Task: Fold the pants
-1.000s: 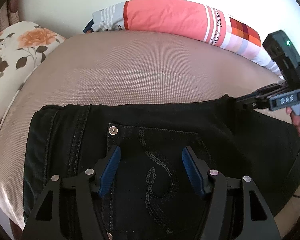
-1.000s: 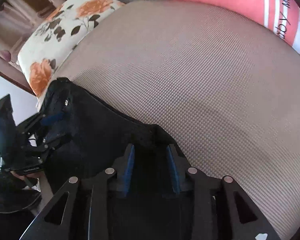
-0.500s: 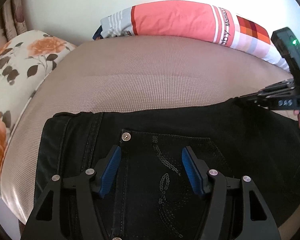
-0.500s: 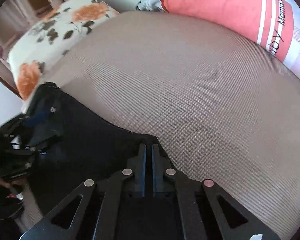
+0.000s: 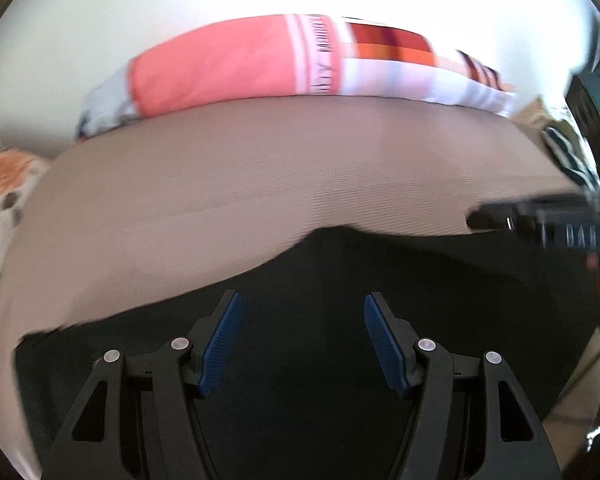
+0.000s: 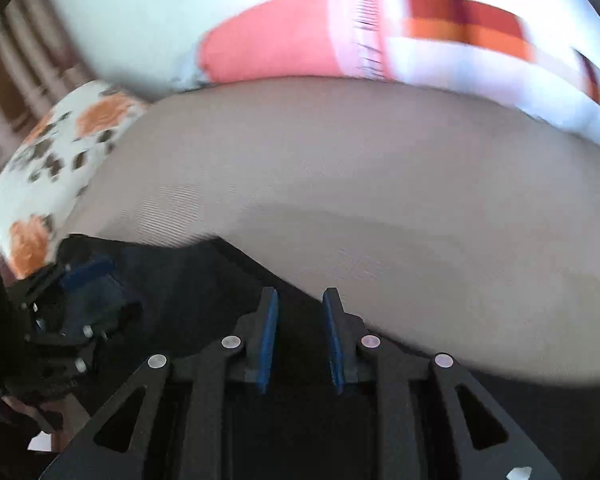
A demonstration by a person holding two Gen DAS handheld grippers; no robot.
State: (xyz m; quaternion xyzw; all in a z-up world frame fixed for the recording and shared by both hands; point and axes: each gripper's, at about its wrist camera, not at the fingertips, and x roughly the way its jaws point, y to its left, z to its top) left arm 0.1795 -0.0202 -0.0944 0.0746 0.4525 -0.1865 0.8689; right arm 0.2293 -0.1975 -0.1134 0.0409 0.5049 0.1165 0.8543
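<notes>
The pants (image 5: 380,280), of black fabric, lie spread flat on the taupe woven bed surface (image 5: 260,184), along its near edge. This leaves the far part of the bed bare, and a fold can be laid onto it.

At the far left, a floral cushion (image 6: 56,160) sits beside the bed, well apart from the work area. It plays no part in the fold.

The left tongs (image 5: 302,344) hang above the left part of the garment. Their jaws stand wide, with only dark cloth visible beneath the blue pads (image 5: 220,344). No fabric is pinched. The wide stance probably prepares for a grip on a thick doubled layer.

The right tongs (image 6: 298,336) are at the right end of the garment, over its far edge, where the black cloth meets the bed. Their jaws are narrow and opening. Dark cloth lies below the gap, but blur prevents confirmation that any is between the pads. Judgement: the narrow gap suits a single thin hem.

Behind the bed, a coral and checked pillow (image 5: 260,64) lies against the wall and bounds the usable area.

Both views are smeared. Seams and pocket details cannot be read.
</notes>
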